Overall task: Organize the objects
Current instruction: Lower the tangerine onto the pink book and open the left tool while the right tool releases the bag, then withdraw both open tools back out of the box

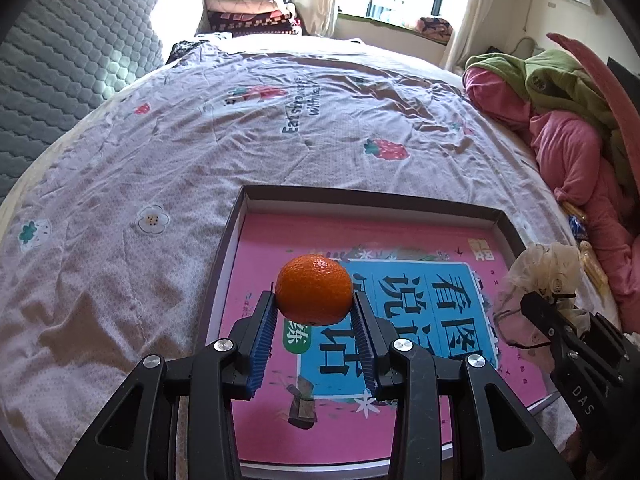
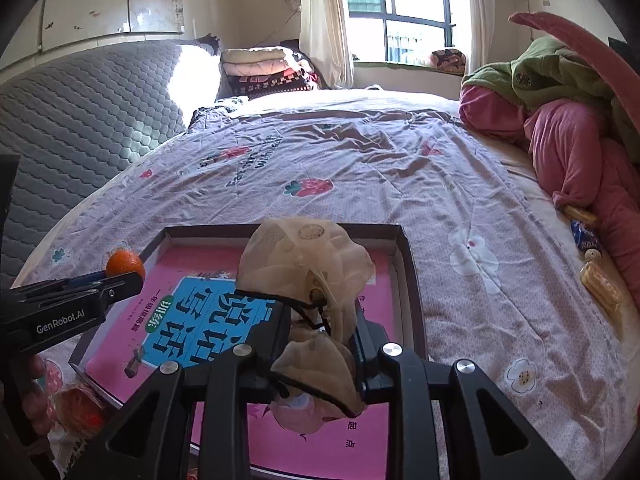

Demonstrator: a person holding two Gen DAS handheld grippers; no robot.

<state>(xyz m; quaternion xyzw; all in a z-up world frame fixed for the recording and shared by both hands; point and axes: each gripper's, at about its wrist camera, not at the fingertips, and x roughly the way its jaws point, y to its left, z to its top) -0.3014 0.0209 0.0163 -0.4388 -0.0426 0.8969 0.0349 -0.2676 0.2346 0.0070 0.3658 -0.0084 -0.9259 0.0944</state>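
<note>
The left hand-held gripper point(image 1: 314, 312) clamps a round orange tangerine point(image 1: 314, 289) and the right hand-held gripper point(image 2: 320, 340) pinches a crumpled beige mesh pouch point(image 2: 304, 264), both above the shallow dark-rimmed cardboard box point(image 1: 460, 206) at six o'clock on the bed point(image 1: 200, 160), neither yet deposited.
</note>
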